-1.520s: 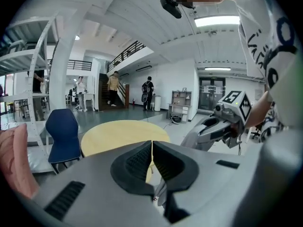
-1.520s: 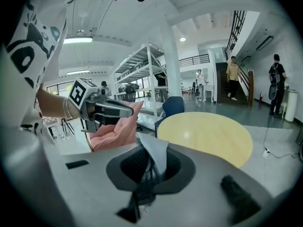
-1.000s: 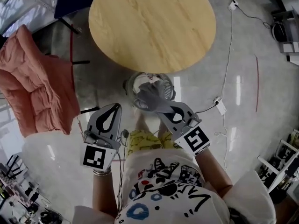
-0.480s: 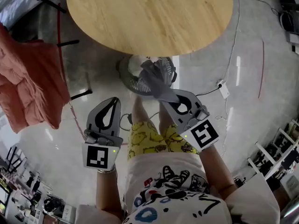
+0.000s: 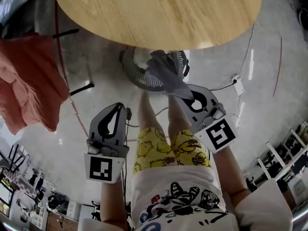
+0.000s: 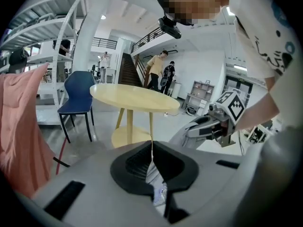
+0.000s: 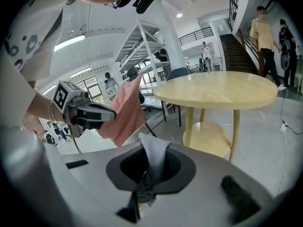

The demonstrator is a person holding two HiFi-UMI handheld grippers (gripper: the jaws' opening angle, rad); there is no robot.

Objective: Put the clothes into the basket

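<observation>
A grey cloth [image 5: 168, 76] hangs crumpled from my right gripper [image 5: 179, 91], which is shut on it; in the right gripper view the cloth [image 7: 152, 155] sticks up between the pads. It sits over the near rim of a dark round mesh basket [image 5: 129, 72] on the floor, half under the round wooden table [image 5: 159, 13]. Something white lies inside the basket. My left gripper [image 5: 119, 108] is lower left of the basket, its tips together with nothing showing in them. A salmon cloth [image 5: 29, 81] hangs over a chair at the left.
The person's legs in yellow shorts [image 5: 168, 150] stand between the grippers. A power strip [image 5: 236, 80] and cables lie on the floor to the right. A blue chair [image 6: 78, 91] stands beyond the table, and shelving and other people are farther off.
Both grippers have sunk toward the floor. The table and basket now fill more of the head view. The grey cloth stays in the right gripper and now overlaps the basket's rim.
</observation>
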